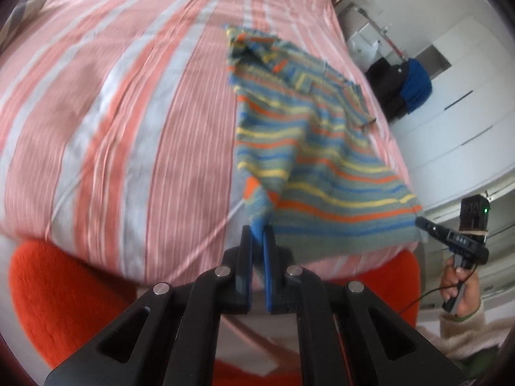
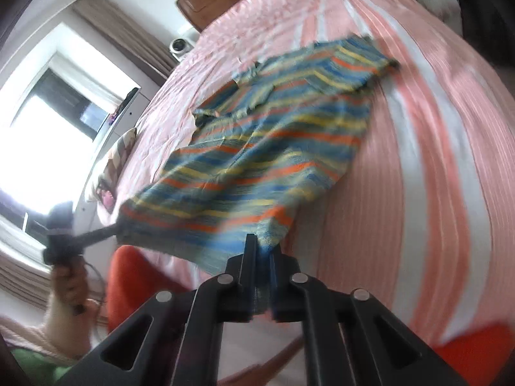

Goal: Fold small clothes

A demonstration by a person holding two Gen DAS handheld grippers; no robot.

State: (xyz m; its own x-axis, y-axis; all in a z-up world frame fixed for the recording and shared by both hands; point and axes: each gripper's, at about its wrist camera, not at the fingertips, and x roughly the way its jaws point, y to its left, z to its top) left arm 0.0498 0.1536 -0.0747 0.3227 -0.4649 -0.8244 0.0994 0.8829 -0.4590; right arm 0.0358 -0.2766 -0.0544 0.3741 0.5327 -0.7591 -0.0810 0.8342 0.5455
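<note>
- My left gripper (image 1: 257, 234) and right gripper (image 2: 262, 247) each clamp a hem corner of the striped sweater (image 1: 309, 148).
- Blurred, probably mid-lift; I'd keep the hem taut and carry both corners forward together to the collar over the bed (image 1: 128, 112).

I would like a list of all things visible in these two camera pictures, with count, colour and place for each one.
striped garment: one, blue, orange, yellow and grey-green stripes, spread on the bed, near hem lifted by both grippers
bed sheet: one, pink and white stripes, covers the bed
headboard: one, brown wood, far end of the bed
orange cushion: one, orange-red, below the near bed edge
pillow: one, patterned, by the window side
dark clothes pile: one, black and blue, beside the bed near the white cabinets
left gripper: one, black, shut on the left hem corner
right gripper: one, black, shut on the right hem corner
</note>
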